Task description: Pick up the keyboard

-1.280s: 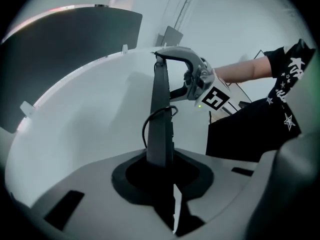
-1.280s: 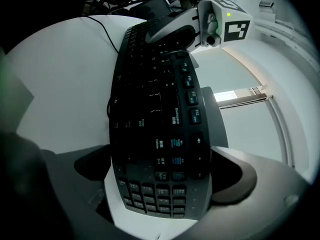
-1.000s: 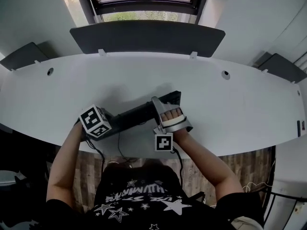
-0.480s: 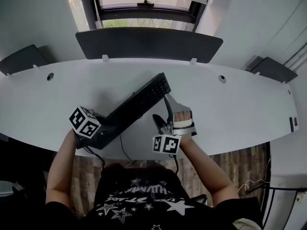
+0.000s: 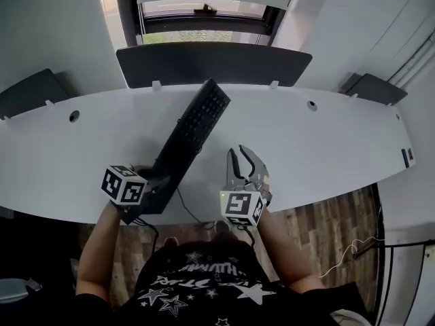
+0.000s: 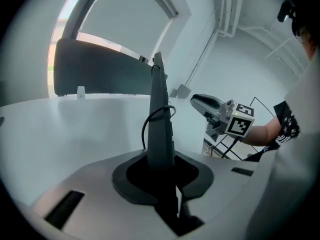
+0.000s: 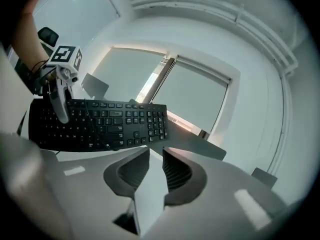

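Gripping the keyboard [image 5: 196, 124], the left gripper [image 6: 161, 164] sees only its edge; the right gripper [image 7: 156, 159], jaws just closing, empty, sees keys.

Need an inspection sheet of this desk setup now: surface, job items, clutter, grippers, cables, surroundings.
Surface: white curved desk, bare.
Job's things: black keyboard raised off the desk, tilted, far end toward the divider.
Clutter: nothing seen.
Grippers: left gripper clamped on the keyboard's near end; right gripper free, fingers have just been closing, narrow gap, nothing between.
Cables: keyboard cable loops beside the left gripper.
Surroundings: dark divider panel, window behind.
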{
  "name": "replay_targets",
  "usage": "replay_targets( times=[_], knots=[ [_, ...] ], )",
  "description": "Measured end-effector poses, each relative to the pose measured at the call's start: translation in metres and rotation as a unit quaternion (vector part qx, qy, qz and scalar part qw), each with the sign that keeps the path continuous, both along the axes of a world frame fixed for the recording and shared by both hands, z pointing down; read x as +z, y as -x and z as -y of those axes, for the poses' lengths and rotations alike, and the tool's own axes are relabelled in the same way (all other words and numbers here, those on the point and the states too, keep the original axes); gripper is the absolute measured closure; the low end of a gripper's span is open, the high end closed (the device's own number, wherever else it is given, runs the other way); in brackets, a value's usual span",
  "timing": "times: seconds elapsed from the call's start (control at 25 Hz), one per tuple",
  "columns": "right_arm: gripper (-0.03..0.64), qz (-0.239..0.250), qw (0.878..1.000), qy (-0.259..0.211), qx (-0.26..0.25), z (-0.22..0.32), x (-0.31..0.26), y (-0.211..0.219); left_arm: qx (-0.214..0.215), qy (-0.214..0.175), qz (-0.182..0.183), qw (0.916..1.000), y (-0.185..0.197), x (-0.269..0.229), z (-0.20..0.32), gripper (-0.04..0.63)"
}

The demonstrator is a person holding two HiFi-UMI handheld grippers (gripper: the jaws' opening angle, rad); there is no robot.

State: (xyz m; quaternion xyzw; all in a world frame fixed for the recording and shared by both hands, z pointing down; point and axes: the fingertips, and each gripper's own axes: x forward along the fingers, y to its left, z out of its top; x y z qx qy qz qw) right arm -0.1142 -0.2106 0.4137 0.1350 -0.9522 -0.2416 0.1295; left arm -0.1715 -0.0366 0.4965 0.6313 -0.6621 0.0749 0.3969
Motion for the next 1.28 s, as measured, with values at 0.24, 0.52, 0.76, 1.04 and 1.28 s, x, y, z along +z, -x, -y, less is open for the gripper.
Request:
replay_targets(
  times=[0.24, 0.52, 0.76, 1.04, 1.28],
  knots=[
    [0.614, 0.000, 1.000, 0.026, 0.011, -0.063, 0.003, 0.000, -0.009, -0.007, 0.032, 0.9994, 0.003, -0.003, -0.038, 0.523],
    [0.615, 0.009, 0.980, 0.184, 0.077, -0.111, 0.022, -0.022, 0.028, -0.028, 0.047, 0.9981, -0.012, -0.016, -0.079, 0.523],
    [0.615, -0.003, 0.971, 0.210, 0.117, -0.120, 0.038, -0.054, 0.036, -0.050, 0.052, 0.9968, -0.024, -0.014, -0.086, 0.523],
    [0.615, 0.004, 0.963, 0.222, 0.150, -0.092, 0.042, -0.089, 0.002, -0.068, 0.035, 0.9970, -0.033, -0.022, -0.062, 0.523],
    [0.615, 0.008, 0.962, 0.232, 0.142, -0.087, 0.039, -0.110, -0.016, -0.087, 0.029, 0.9957, -0.048, -0.043, -0.056, 0.523]
  ],
)
